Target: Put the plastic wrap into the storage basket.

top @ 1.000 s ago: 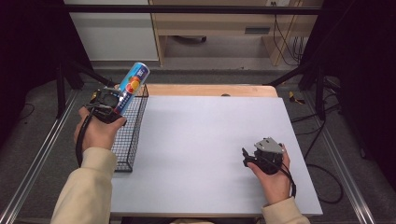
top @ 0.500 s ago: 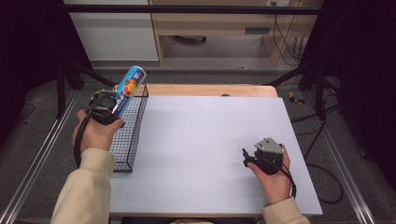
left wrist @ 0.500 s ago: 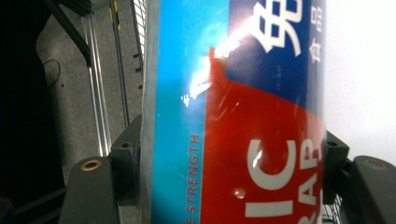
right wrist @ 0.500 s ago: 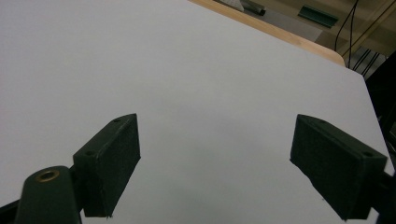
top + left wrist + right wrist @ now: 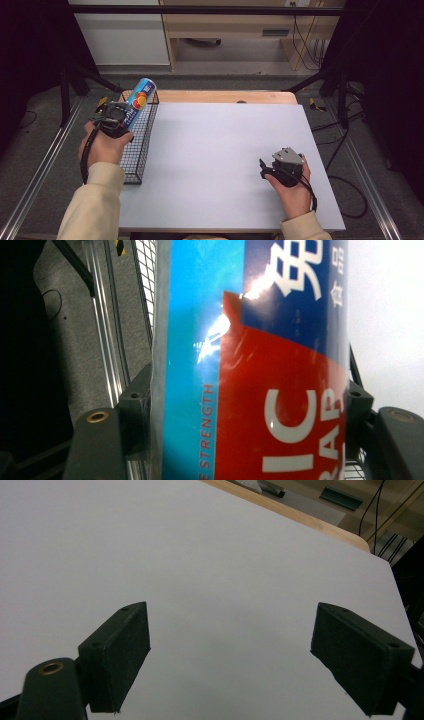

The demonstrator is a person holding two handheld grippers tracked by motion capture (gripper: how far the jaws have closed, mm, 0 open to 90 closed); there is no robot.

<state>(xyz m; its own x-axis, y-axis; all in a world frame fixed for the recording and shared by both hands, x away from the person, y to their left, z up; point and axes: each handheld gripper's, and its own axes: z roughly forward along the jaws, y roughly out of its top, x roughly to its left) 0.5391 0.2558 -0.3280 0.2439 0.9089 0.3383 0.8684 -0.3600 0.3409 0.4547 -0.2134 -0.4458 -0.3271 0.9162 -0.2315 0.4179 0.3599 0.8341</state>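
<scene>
At nine o'clock, above the wire basket: tube clamped in my left gripper, lifted but not yet set down; right gripper, five o'clock, jaws apart, empty, resting on the table.

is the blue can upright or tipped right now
Tipped. In the high view the can leans, its top end angled up and away over the wire basket, clamped in the left tongs.
</scene>
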